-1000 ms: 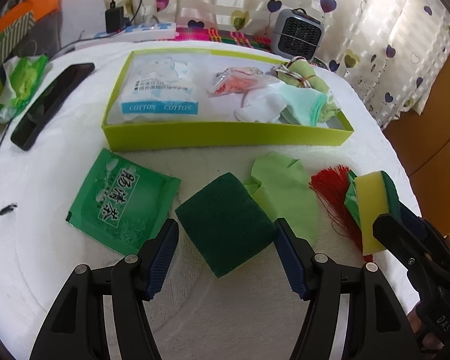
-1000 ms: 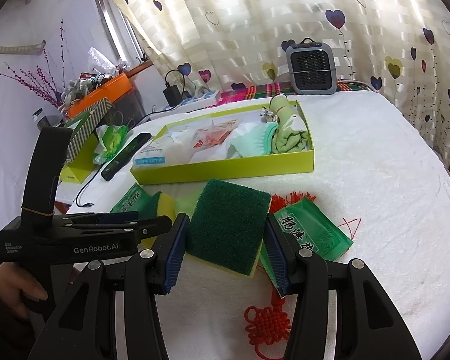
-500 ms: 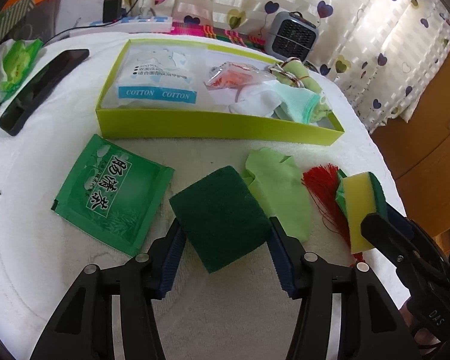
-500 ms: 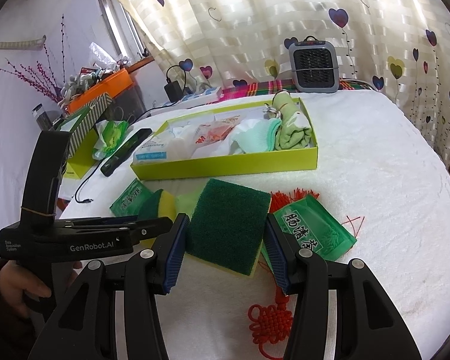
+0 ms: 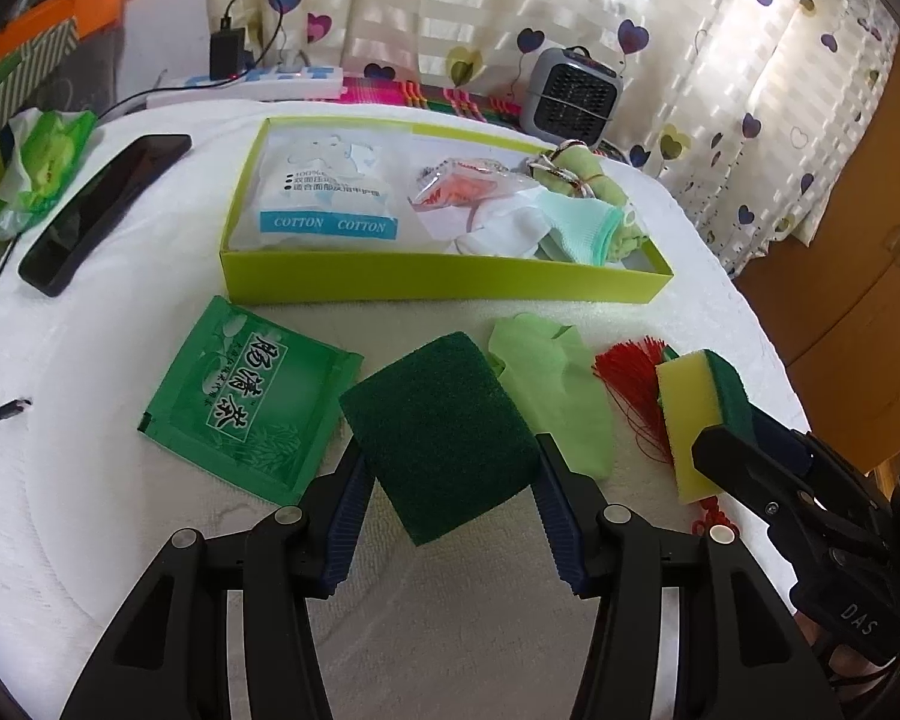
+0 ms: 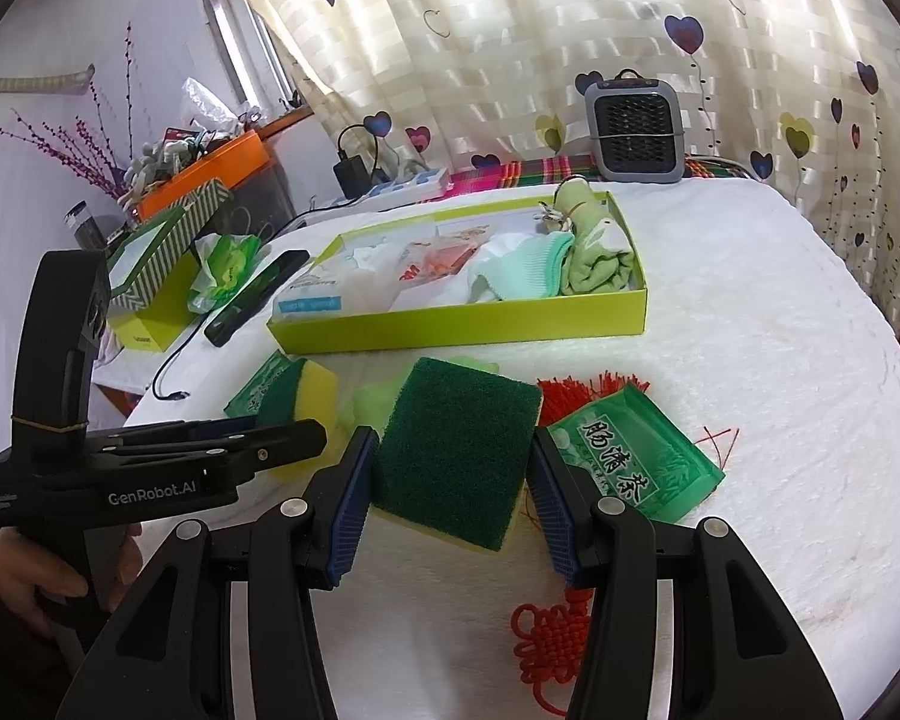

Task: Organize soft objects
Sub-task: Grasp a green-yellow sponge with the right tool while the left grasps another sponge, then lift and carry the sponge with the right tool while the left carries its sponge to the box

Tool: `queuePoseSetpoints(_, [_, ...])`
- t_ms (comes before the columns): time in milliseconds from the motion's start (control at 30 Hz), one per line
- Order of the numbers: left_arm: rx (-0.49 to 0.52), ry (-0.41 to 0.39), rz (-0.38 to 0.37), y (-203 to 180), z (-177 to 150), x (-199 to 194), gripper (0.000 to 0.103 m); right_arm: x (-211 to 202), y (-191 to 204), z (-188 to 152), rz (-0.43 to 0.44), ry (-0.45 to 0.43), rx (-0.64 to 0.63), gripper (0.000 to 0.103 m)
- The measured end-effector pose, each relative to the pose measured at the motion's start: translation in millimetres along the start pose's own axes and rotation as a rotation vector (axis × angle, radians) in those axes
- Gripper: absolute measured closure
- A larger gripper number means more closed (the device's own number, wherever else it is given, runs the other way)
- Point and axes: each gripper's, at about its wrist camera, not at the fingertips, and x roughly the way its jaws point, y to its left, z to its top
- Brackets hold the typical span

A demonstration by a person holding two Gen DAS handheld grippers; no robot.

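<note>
Green-faced sponge [image 5: 444, 438] sits tilted, clamped in left claw [image 5: 447, 501].

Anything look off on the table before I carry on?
Nothing damaged or spilled. Each tool grips a sponge: left on one sponge, right on the other. The red tassel knot lies partly tucked under a green tea packet.
</note>
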Motion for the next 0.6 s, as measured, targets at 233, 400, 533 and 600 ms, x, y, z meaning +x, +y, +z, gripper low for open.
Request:
queuePoseSetpoints(233, [0.03,-0.021,0.014,-2.1,1.7,-9.4,0.051,-3.7,5.8,2.9,-0.009,-0.011,-0.01,0.052])
queuePoseSetpoints(400, [0.051,-0.045,0.016,-4.0,5.4,-18.2,0.051,-9.1,11.0,7.9,-0.014,-0.027,-0.024,0.052])
queuePoseSetpoints(533, [0.089,-0.081,0.039,-9.1,8.9,-27.6,0.051,-12.7,14.7,13.9,-0.025,-0.04,-0.04,0.052])
queuePoseSetpoints(600, [0.093,-0.092,0.029,-9.7,12.3,-31.0,0.051,-13.6,15.5,17.3,-0.03,-0.046,-0.044,0.052])
